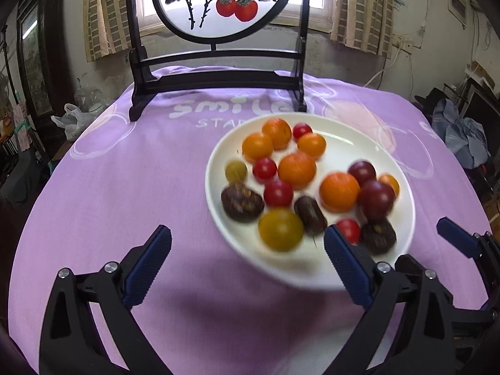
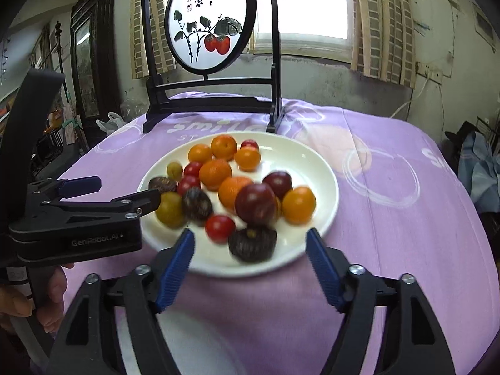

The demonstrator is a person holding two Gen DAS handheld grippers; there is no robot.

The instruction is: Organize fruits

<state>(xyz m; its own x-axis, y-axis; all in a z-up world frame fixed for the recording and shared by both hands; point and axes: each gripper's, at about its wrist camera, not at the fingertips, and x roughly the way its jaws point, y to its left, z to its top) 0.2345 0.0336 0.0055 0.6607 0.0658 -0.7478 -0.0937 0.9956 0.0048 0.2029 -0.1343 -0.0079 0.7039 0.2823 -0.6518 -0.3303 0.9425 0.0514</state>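
Note:
A white plate on the purple tablecloth holds several small fruits: orange ones, red ones, dark purple ones, yellow-green ones and dark brown ones. The plate also shows in the right wrist view. My left gripper is open and empty, hovering over the plate's near left rim. My right gripper is open and empty over the plate's near rim, with a dark brown fruit between its fingers' line. The left gripper shows in the right wrist view at the plate's left edge.
A dark wooden stand with a round painted screen stands at the table's far side behind the plate. A second white plate lies under my right gripper at the near edge. Clutter and clothes sit beyond the table's right edge.

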